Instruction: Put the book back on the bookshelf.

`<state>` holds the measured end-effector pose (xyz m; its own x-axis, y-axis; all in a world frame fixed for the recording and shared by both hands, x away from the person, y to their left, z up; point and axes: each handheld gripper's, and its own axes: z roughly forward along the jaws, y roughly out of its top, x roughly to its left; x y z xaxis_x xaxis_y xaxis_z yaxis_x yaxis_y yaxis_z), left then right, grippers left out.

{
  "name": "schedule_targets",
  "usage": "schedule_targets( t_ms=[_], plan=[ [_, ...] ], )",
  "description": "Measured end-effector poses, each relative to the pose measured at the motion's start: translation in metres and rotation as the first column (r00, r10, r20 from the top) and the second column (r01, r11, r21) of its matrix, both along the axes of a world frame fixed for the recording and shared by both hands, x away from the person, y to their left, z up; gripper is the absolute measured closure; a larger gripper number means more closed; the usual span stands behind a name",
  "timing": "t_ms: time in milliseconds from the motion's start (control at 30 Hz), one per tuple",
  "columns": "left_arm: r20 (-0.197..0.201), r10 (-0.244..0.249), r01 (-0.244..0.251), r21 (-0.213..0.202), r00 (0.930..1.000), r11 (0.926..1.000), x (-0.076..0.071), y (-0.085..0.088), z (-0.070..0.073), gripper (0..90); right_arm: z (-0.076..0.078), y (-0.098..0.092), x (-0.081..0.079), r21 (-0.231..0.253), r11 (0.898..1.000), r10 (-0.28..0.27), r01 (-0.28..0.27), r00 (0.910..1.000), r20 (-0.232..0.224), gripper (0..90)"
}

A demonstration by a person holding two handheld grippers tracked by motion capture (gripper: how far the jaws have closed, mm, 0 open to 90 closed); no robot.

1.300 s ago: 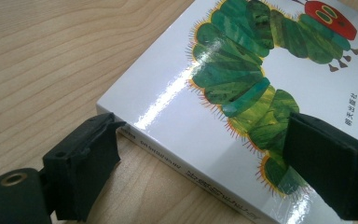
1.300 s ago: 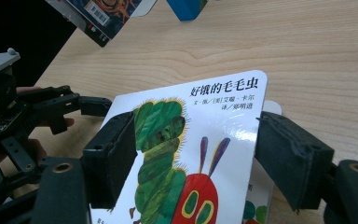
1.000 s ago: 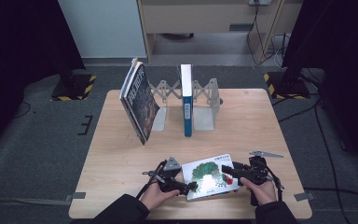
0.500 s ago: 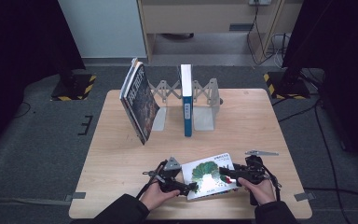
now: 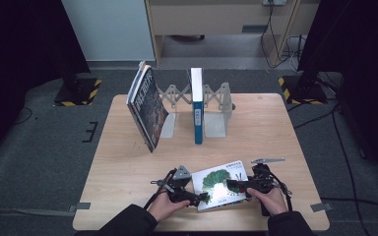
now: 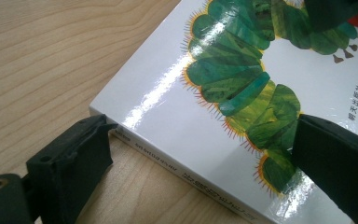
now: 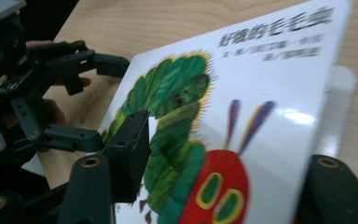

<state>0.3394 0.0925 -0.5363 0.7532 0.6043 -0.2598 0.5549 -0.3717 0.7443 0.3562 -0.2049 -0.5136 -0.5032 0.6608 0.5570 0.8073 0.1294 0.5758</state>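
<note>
At the table's (image 5: 128, 167) near edge, the right gripper (image 5: 237, 186) is closing its jaws around the picture book's (image 5: 221, 183) lifted edge. The left gripper (image 5: 200, 197) is spreading wide at the spine, gripping nothing. Next, probably standing the book in the rack (image 5: 216, 105).

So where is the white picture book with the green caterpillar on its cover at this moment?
In the high view, the white caterpillar book lies at the near edge of the wooden table, between the left gripper and the right gripper.

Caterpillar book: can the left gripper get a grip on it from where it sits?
Probably yes. The left gripper already straddles the caterpillar book's near corner with jaws open, nothing between pads and cover. The right gripper has just been closing on the opposite edge.
</note>
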Motion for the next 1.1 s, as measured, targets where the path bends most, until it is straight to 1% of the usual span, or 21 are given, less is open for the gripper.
schedule_targets(
  t_ms=[67, 133, 233, 433, 500, 533, 567, 667, 767, 833, 867, 967, 1100],
  plan=[
    [-0.001, 0.001, -0.001, -0.002, 1.0000, 1.0000, 0.000, 0.000, 0.000, 3.3, 0.000, 0.004, 0.000, -0.031, 0.999, 0.010, -0.010, 0.9998, 0.020, 43.0],
    [-0.002, 0.001, -0.001, -0.004, 1.0000, 1.0000, 0.000, 0.000, 0.000, 3.2, 0.001, 0.003, 0.001, -0.012, 1.000, -0.001, 0.001, 0.9999, 0.015, 45.8],
    [-0.003, -0.002, 0.002, -0.002, 1.0000, 1.0000, 0.000, 0.001, 0.000, 3.2, 0.003, -0.004, 0.003, -0.004, 1.000, -0.019, 0.019, 0.9996, 0.021, 53.5],
    [-0.006, 0.002, -0.002, -0.011, 1.0000, 0.9999, 0.001, 0.001, 0.000, 3.2, 0.005, -0.007, 0.004, 0.050, 0.999, -0.010, 0.011, 0.9999, -0.009, 63.4],
    [-0.019, 0.007, -0.007, -0.018, 0.9998, 0.9998, 0.001, 0.002, 0.000, 3.6, 0.006, -0.007, 0.005, 0.067, 0.998, -0.013, 0.014, 0.9997, -0.020, 65.7],
    [-0.025, 0.014, -0.015, -0.024, 0.9996, 0.9996, 0.001, 0.003, 0.001, 5.3, 0.007, -0.008, 0.005, 0.072, 0.997, -0.009, 0.011, 0.9997, -0.020, 67.0],
    [-0.031, 0.015, -0.016, -0.020, 0.9994, 0.9997, 0.001, 0.004, 0.001, 6.7, 0.007, -0.009, 0.005, 0.079, 0.997, -0.007, 0.009, 0.9998, -0.020, 68.3],
    [-0.043, 0.033, -0.034, -0.021, 0.9985, 0.9992, 0.002, 0.006, 0.003, 10.3, 0.010, -0.010, 0.006, 0.100, 0.995, -0.004, 0.006, 0.9999, -0.013, 72.2],
    [-0.037, 0.042, -0.043, -0.019, 0.9984, 0.9989, 0.003, 0.007, 0.005, 12.3, 0.012, -0.010, 0.006, 0.131, 0.991, 0.000, 0.002, 0.9999, -0.013, 76.6],
    [-0.036, 0.045, -0.046, -0.024, 0.9983, 0.9987, 0.003, 0.008, 0.006, 13.4, 0.014, -0.011, 0.006, 0.172, 0.985, 0.000, 0.001, 1.0000, -0.006, 79.9],
    [-0.041, 0.043, -0.044, -0.023, 0.9982, 0.9988, 0.003, 0.009, 0.007, 13.4, 0.015, -0.011, 0.006, 0.181, 0.983, -0.002, 0.003, 1.0000, -0.006, 80.5],
    [-0.053, 0.043, -0.044, -0.029, 0.9977, 0.9986, 0.003, 0.009, 0.007, 13.5, 0.019, -0.012, 0.006, 0.192, 0.981, 0.004, -0.006, 1.0000, 0.008, 81.9],
    [-0.067, 0.040, -0.044, -0.051, 0.9970, 0.9978, 0.003, 0.008, 0.007, 13.3, 0.022, -0.012, 0.005, 0.199, 0.980, -0.002, -0.004, 0.9996, 0.028, 82.6]
  ],
)
